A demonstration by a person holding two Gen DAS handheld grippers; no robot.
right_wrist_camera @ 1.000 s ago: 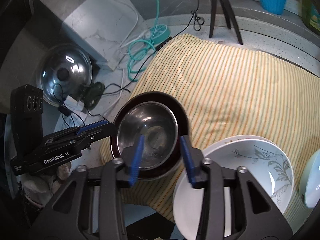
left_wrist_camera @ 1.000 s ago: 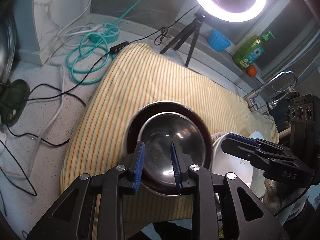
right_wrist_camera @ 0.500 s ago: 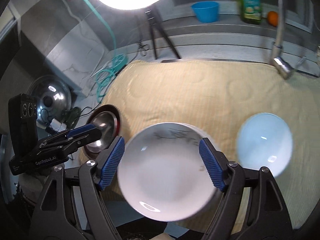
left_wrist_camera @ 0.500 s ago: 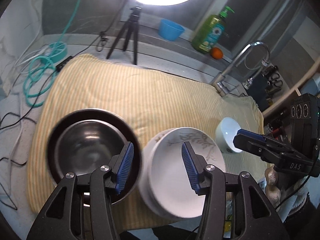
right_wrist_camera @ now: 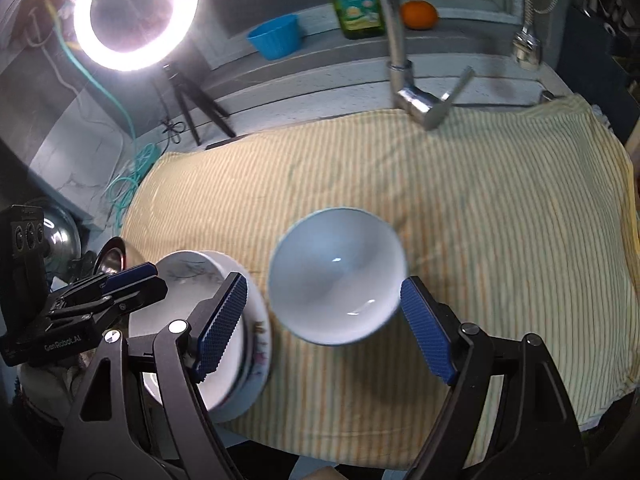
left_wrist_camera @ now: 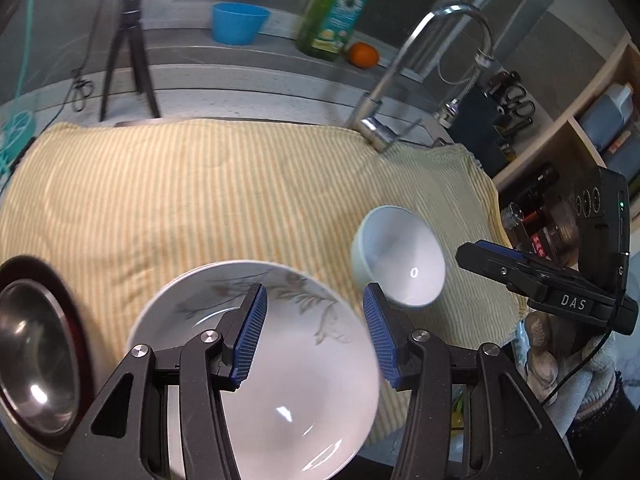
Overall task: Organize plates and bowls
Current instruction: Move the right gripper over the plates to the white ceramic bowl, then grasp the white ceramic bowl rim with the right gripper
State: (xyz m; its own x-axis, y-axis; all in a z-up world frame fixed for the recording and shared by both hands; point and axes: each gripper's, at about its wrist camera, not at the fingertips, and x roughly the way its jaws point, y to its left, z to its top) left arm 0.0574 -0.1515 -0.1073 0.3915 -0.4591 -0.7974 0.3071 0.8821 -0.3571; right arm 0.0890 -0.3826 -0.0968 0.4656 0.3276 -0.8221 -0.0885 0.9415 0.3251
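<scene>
A white bowl with a leaf pattern sits on a plate stack at the near edge of the striped cloth. My left gripper is open and empty above it. A steel bowl inside a dark red bowl stands at the left. A plain white bowl stands on the cloth; my right gripper is open wide around its near side, empty. The leaf bowl and plates lie left of it. The white bowl also shows in the left wrist view.
A faucet rises at the back of the cloth. A blue cup, a green soap bottle and an orange stand on the back ledge. A ring light on a tripod stands back left. Shelves are on the right.
Both grippers have swung right, from over the steel bowl to the leaf bowl and the plain white bowl. Both have opened wider. The bowls have not moved.
</scene>
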